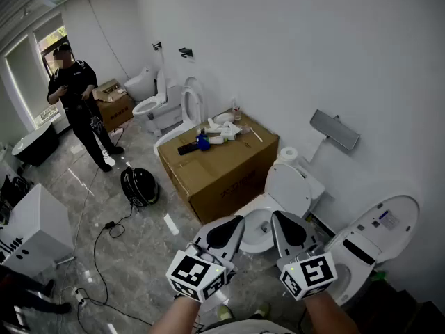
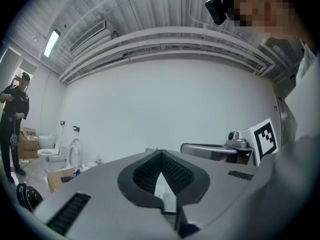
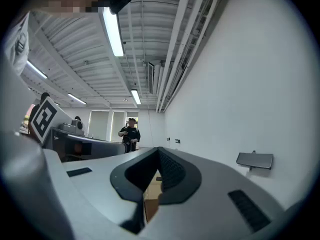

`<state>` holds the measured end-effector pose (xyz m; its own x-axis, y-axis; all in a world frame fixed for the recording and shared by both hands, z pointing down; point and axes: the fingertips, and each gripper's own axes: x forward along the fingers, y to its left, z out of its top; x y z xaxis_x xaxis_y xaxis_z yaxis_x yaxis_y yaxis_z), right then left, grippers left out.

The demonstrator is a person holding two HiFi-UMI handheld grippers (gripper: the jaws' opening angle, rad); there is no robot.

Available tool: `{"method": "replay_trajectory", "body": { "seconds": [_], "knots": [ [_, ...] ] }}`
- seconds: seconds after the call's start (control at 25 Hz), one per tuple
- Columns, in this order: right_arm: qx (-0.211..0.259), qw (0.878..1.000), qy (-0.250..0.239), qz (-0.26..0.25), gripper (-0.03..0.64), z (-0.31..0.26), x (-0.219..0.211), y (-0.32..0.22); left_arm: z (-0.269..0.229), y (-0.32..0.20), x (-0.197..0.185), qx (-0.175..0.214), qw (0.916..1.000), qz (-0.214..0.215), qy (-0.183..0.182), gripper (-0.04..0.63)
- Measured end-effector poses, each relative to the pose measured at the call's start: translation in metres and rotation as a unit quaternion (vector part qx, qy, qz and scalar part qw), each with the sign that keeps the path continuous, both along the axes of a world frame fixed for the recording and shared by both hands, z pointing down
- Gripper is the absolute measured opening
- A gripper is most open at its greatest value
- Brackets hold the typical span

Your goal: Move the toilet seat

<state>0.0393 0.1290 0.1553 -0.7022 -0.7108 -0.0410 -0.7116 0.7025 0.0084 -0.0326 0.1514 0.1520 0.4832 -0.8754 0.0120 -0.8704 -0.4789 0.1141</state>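
Cardboard box (image 1: 229, 179) beside the toilet has bottles and tubes (image 1: 221, 129) on top. Toilet seat (image 1: 287, 186) stands raised over the bowl (image 1: 256, 229), just ahead of both tools. Left hand-held gripper (image 1: 233, 225) and right hand-held gripper (image 1: 281, 221) are both closed, with nothing between the jaws.

The head view looks steeply down over the left hand-held gripper (image 1: 229, 228) and right hand-held gripper (image 1: 285, 227). Each gripper view rides close behind its jaws, facing level; all share the standing person (image 1: 76, 103), perhaps the cardboard box (image 1: 222, 165).
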Motion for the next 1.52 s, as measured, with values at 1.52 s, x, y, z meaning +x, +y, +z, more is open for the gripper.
{"method": "replay_trajectory", "body": {
  "seconds": [1.52],
  "knots": [
    [-0.003,1.0,-0.018,-0.01,0.012,0.082,0.02,-0.044,0.103,-0.024,-0.018,-0.043,0.9904,-0.128,-0.027,0.006]
  ]
}}
